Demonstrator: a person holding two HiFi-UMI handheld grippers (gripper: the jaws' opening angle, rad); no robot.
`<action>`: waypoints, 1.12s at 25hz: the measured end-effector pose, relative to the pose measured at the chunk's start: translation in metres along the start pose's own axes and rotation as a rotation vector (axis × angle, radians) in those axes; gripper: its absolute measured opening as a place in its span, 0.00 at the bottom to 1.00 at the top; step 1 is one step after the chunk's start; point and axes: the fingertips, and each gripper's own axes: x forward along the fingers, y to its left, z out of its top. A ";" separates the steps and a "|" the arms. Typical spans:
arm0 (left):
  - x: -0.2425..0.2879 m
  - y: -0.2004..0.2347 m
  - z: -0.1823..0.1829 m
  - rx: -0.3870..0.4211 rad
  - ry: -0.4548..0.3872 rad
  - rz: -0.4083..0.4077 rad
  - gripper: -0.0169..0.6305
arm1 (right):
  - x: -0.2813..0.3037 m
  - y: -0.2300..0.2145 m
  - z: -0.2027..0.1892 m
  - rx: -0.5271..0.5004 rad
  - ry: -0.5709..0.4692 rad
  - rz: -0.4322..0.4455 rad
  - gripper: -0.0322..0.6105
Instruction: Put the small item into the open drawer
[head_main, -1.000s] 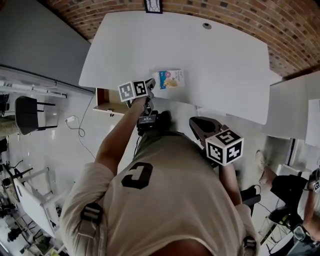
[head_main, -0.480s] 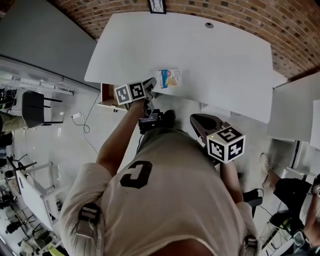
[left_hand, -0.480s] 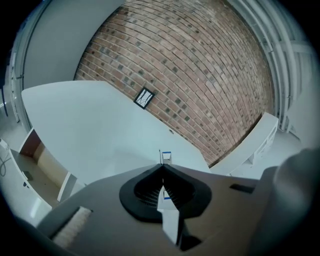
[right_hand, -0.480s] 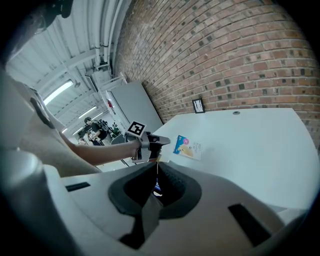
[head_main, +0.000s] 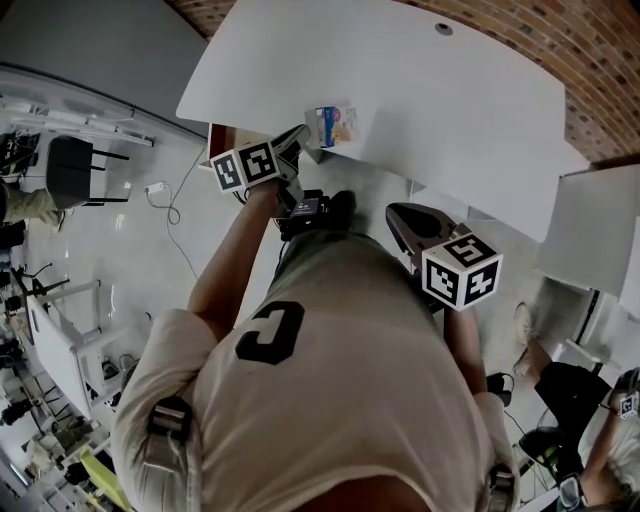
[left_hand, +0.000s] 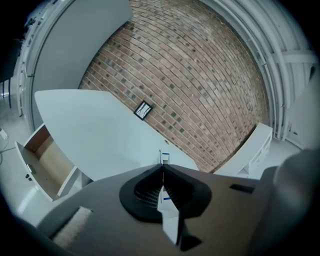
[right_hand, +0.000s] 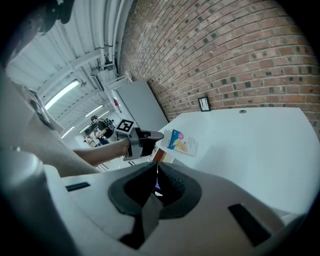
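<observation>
At the near edge of the white table (head_main: 450, 110), the small packet (head_main: 335, 125) shows face up, blue and white with a yellow patch. Its left side meets the tips of the left gripper (head_main: 298, 140). That gripper's jaws are pressed together. Its own view shows the packet's thin edge running straight out of the seam between them, so the packet is pinched by that side. Under the table's left end, just beside this gripper, the drawer (left_hand: 47, 157) stands pulled out, showing its wooden inside. Nearer the person's body, the right gripper (right_hand: 156, 167) hangs well apart from the packet, jaws closed on nothing, pointing toward the table. Beyond the table rises a brick wall (left_hand: 200, 75) with a small framed picture (left_hand: 143, 110).
</observation>
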 end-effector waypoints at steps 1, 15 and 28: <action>-0.009 0.003 -0.001 -0.006 -0.014 0.002 0.03 | 0.004 0.006 -0.005 -0.003 0.008 0.013 0.06; -0.085 0.011 0.002 -0.034 -0.091 0.080 0.03 | 0.031 0.049 -0.007 -0.044 0.103 0.185 0.06; -0.086 0.028 0.002 -0.038 -0.097 0.048 0.03 | 0.067 0.047 -0.007 -0.063 0.154 0.214 0.06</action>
